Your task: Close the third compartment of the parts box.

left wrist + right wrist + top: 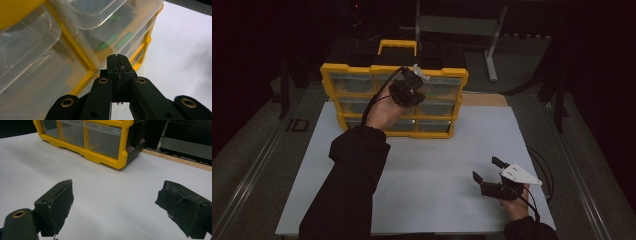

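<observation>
Jaws pressed together, our left gripper (117, 58) meets the yellow-framed organiser's clear plastic drawer (117, 32); right gripper (117, 207) gapes. Light, slick: we'd pinch its front lip.

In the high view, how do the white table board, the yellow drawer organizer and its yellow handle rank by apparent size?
1. White table board
2. Yellow drawer organizer
3. Yellow handle

left gripper (117, 58) raised, jaws pressed together; right gripper (115, 205) low, jaws wide apart
</observation>
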`<act>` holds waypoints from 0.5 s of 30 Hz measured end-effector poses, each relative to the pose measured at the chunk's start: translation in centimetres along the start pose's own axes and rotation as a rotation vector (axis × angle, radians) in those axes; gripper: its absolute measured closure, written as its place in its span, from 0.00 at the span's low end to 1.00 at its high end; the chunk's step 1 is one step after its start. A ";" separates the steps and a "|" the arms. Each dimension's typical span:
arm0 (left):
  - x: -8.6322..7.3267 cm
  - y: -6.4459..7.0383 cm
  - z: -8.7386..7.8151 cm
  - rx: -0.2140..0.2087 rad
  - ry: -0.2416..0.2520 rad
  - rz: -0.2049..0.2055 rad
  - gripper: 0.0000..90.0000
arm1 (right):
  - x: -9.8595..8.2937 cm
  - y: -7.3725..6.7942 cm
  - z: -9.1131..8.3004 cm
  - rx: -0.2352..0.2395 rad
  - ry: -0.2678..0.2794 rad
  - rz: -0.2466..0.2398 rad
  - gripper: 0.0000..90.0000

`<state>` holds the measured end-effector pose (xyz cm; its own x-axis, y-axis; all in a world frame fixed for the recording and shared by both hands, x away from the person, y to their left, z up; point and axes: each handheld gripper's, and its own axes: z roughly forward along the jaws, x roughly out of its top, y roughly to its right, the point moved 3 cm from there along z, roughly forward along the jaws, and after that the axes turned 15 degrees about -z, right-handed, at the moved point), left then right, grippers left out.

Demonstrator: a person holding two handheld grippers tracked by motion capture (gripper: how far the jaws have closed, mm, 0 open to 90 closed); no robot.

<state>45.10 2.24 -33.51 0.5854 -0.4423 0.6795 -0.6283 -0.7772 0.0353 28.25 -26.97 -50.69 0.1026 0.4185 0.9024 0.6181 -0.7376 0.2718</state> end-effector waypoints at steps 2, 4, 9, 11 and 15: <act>0.1 0.1 0.1 0.010 0.000 0.003 0.99 | 0.0 0.0 0.0 0.000 -0.001 0.001 0.13; 0.2 0.1 0.1 0.017 0.002 0.003 0.99 | 0.0 0.0 0.0 -0.001 -0.001 -0.001 0.13; 0.3 0.2 0.2 0.031 0.004 0.007 0.99 | 0.0 0.0 0.0 -0.001 -0.001 -0.002 0.13; 0.3 0.3 0.3 0.041 0.007 0.005 0.99 | 0.0 0.0 0.0 -0.002 0.000 -0.002 0.13; 0.4 0.3 0.5 0.056 0.011 0.003 0.99 | 0.0 0.0 -0.1 -0.001 -0.001 -0.001 0.13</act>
<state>45.37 1.59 -33.55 0.5777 -0.4399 0.6876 -0.5999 -0.8001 -0.0079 28.21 -27.03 -50.66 0.1027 0.4194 0.9020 0.6173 -0.7379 0.2728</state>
